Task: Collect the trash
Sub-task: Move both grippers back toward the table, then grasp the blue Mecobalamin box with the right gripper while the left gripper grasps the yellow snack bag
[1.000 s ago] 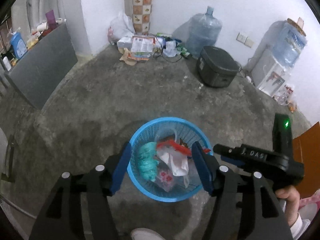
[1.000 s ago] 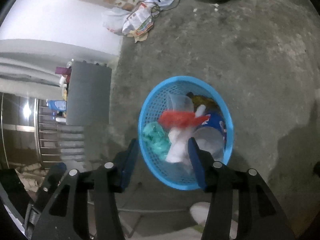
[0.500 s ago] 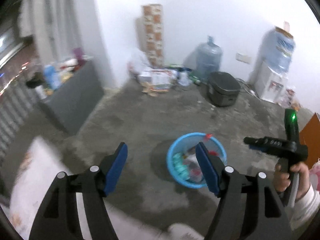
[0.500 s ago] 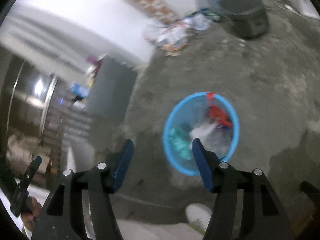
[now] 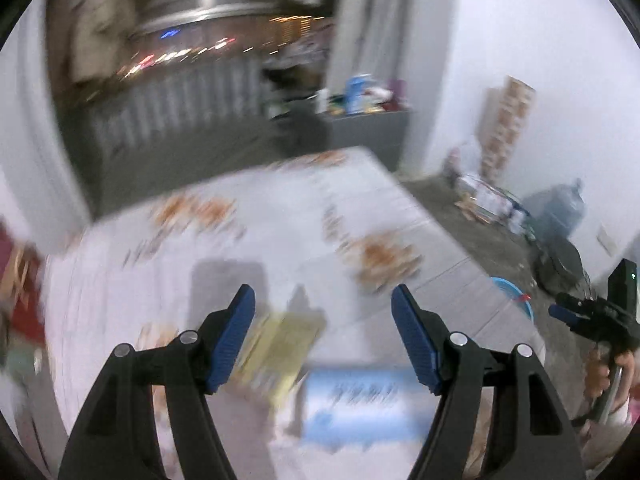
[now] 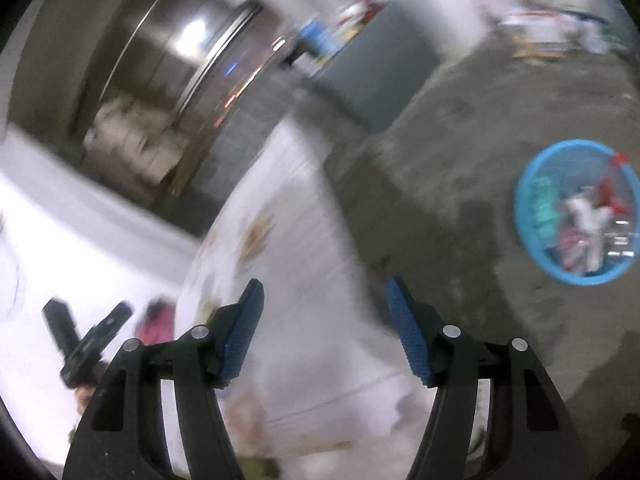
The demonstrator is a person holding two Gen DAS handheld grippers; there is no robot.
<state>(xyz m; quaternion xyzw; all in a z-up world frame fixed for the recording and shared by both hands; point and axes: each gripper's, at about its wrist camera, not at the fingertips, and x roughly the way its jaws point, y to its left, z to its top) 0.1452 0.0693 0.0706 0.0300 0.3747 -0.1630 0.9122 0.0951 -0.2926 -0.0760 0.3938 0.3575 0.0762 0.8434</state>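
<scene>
On the floor, blue basket [image 6: 532, 236] filled with blurred wrappers, both hand-held grippers [image 5: 322, 338] [image 6: 323, 330] apart, empty.

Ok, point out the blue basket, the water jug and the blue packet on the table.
blue basket [image 6: 532, 236]: right wrist view, left rim.
water jug [image 5: 562, 210]: left wrist view, body.
blue packet [image 5: 360, 404]: left wrist view, blurred front face.

On the worktop [image 5: 248, 240], near its front edge, a flat packet [image 5: 276, 344] lies left of a second packet [image 5: 360, 400], just beside it. Beyond the worktop's right edge the basket [image 6: 576, 212] stands on the floor [image 6: 460, 128], with trash [image 6: 588, 216] in it. Water jugs [image 5: 560, 208] stand by the far wall.
</scene>
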